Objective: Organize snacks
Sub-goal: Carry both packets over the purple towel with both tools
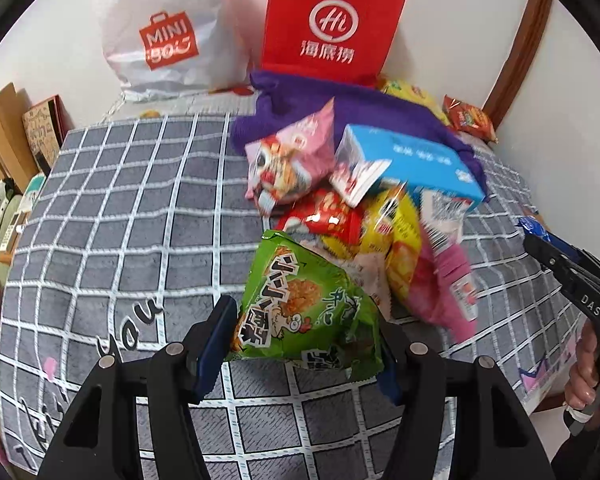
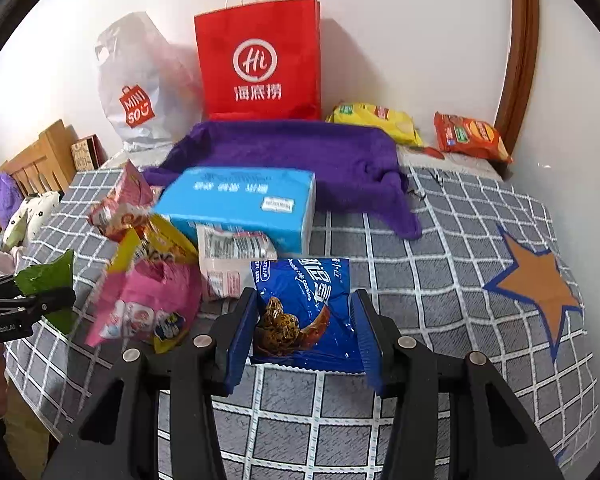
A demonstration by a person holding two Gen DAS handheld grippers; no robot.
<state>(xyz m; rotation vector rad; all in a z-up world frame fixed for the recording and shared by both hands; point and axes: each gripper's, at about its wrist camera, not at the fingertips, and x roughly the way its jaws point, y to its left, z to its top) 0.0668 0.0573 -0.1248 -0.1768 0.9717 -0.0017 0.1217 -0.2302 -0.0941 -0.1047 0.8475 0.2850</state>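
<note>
My left gripper (image 1: 304,344) is shut on a green snack bag (image 1: 304,312) and holds it above the grey checked bedspread (image 1: 120,208). My right gripper (image 2: 306,336) is shut on a blue cookie bag (image 2: 304,312), also held off the bed. Beyond lies a pile of snacks: a pink bag (image 1: 296,160), a light blue box (image 2: 244,204), a yellow bag (image 1: 392,236), a red bag (image 1: 324,216) and a pink packet (image 2: 148,304). The right gripper shows at the right edge of the left wrist view (image 1: 540,248); the left gripper shows at the left edge of the right wrist view (image 2: 24,304).
A purple towel (image 2: 300,156) lies behind the pile. A red paper bag (image 2: 260,64) and a white Miniso bag (image 2: 136,88) stand against the wall. A yellow bag (image 2: 376,120) and an orange bag (image 2: 470,136) lie at the back right. Wooden furniture (image 2: 40,160) stands left.
</note>
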